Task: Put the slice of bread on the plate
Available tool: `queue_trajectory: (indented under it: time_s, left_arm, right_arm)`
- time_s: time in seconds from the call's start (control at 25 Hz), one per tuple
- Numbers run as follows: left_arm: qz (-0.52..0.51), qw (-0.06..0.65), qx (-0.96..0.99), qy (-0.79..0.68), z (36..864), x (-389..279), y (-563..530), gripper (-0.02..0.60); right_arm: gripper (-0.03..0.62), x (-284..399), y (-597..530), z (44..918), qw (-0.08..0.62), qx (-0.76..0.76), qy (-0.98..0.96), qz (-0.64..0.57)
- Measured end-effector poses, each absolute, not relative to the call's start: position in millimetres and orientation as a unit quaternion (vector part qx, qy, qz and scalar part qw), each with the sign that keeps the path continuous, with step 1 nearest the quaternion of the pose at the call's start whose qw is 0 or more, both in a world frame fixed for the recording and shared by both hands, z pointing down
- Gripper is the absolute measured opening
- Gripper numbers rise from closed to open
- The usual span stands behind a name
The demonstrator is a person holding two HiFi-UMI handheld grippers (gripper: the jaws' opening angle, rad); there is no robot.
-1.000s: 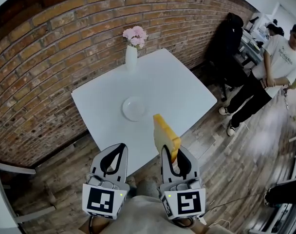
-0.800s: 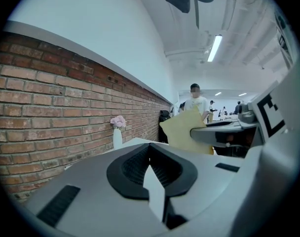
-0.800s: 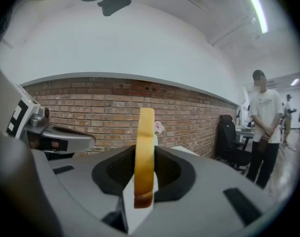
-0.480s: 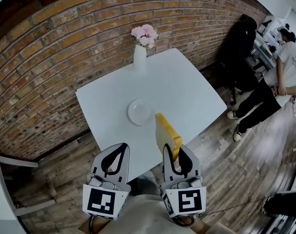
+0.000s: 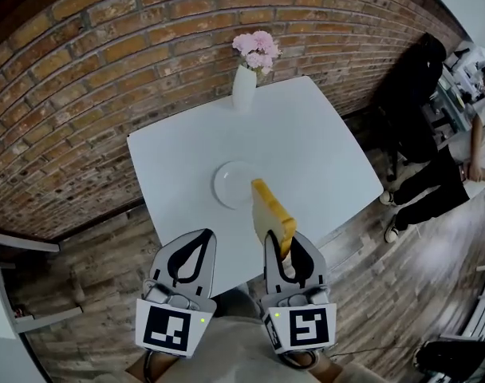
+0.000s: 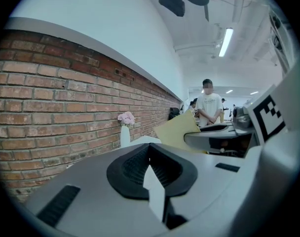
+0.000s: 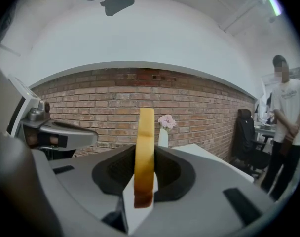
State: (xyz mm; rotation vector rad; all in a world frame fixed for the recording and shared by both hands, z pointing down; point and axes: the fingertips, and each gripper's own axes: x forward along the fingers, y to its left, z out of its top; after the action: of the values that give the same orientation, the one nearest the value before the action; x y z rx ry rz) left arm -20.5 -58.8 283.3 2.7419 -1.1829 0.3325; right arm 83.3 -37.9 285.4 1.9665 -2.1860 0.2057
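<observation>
One bread slice (image 5: 272, 218), stood on edge, clamped at its near end by R gripper (image 5: 281, 247); jaws part closed, pads pressed on both flat faces; rest of slice sticks out fwd past the tips. Crust golden, browner at the clamped end per right gripper view. Slice is in the air, not on the plate (image 5: 226, 183); in head view its far end overlaps the plate's near-right rim, its body over the near part of the table (image 5: 306, 142).

Plate: small, round, white, nothing on it; sits approx. mid-table, a bit toward the near side.

L gripper (image 5: 201, 236): just beside R, roughly parallel, same heading toward the table; jaws together, tips meeting, nothing between them; left gripper view agrees. That view also catches the slice's flat pale face off to its right.

Both marker cubes at the bottom of head view, close to the person's body.

Table: white, square, set cornerwise to the camera; far corner against a brick wall (image 5: 107, 70). White vase (image 5: 244, 88) w/ pink flowers (image 5: 257, 48) stands upright at that far corner, well apart from the plate.

Floor (image 5: 99, 254): wood planks, round the table.

Right of table: black chair (image 5: 414, 78) by the wall; beyond it a person (image 5: 438, 186) in dark trousers and white top, standing, partly cut off by the frame edge.
</observation>
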Motion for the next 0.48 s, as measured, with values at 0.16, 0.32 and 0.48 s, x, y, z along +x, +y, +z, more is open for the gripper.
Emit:
queue_trajectory:
  time_s: [0.16,0.32,0.48]
  left_arm:
    - [0.115,0.069,0.909,-0.395,288,-14,-68,0.009]
    - [0.119,0.069,0.906,-0.401,290,-12,-77,0.009]
    - [0.127,0.066,0.905,-0.402,295,-8,-85,0.009]
  right_arm:
    - [0.094,86,-52,289,0.1,0.656,-0.745,0.069]
    - [0.094,87,-65,295,0.103,0.647,-0.752,0.072]
    - [0.094,87,-78,300,0.106,0.64,-0.758,0.073]
